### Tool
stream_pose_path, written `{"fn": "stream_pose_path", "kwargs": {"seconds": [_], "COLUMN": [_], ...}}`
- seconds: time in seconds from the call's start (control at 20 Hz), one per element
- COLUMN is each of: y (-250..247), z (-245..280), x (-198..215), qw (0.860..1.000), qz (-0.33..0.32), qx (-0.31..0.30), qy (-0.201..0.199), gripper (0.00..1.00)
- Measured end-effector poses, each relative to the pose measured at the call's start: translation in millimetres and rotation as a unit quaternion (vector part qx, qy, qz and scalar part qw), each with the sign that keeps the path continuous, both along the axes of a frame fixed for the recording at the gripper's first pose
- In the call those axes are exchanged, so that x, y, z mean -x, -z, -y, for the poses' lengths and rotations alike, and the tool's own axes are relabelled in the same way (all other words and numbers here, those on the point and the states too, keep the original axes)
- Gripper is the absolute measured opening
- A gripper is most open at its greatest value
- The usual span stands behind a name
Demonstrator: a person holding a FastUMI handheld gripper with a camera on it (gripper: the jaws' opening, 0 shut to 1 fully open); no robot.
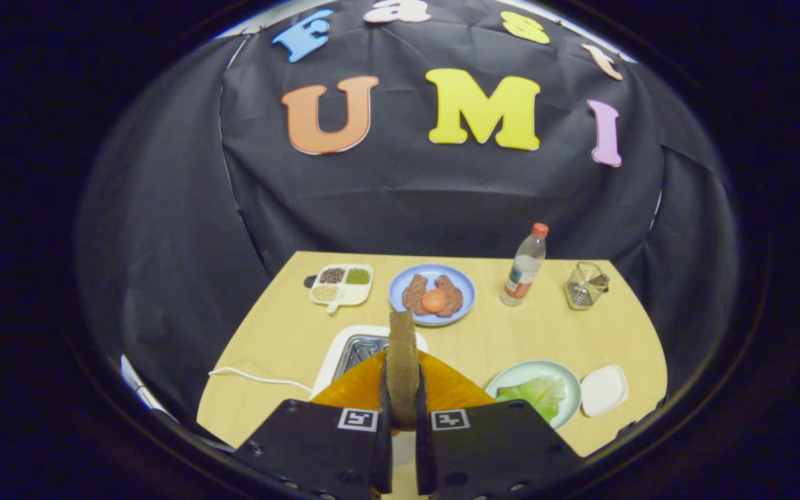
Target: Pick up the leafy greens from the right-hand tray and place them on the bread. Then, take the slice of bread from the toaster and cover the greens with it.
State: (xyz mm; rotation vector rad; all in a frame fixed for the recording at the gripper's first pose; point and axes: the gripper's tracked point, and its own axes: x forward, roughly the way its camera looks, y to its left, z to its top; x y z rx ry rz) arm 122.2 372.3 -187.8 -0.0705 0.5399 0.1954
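Observation:
A brown slice of bread stands on edge between my fingers, and my gripper is shut on it. Just beyond and below the slice is the white toaster with its metal slot facing up; the slice is held above it. To the right of my fingers a leaf of greens lies on a pale green plate. A brown edge, probably bread, peeks out from under the leaf's left side.
A small white dish sits right of the green plate. Farther back stand a divided tray of grains, a blue plate with meat and a tomato slice, a bottle and a metal basket. The toaster's white cable runs left.

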Motion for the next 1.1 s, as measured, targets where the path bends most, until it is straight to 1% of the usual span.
{"fn": "stream_pose_path", "kwargs": {"seconds": [0.1,0.25,0.4,0.6,0.75,0.9,1.1], "y": [-9,-3,19,54,80,99,121], "z": [13,41,66,113,137,152,159], "x": [-2,-11,-18,-28,-33,-39,-42], "qw": [1.0,1.0,0.999,0.996,0.993,0.989,0.984], "qz": [0.01,0.004,-0.025,-0.053,-0.081,-0.101,-0.131], "qx": [0.005,0.006,0.001,0.016,0.007,-0.009,-0.038], "qy": [-0.003,0.014,0.026,0.065,0.087,0.103,0.111], "gripper": [0.13,0.13,0.13,0.13,0.14,0.14,0.14]}}
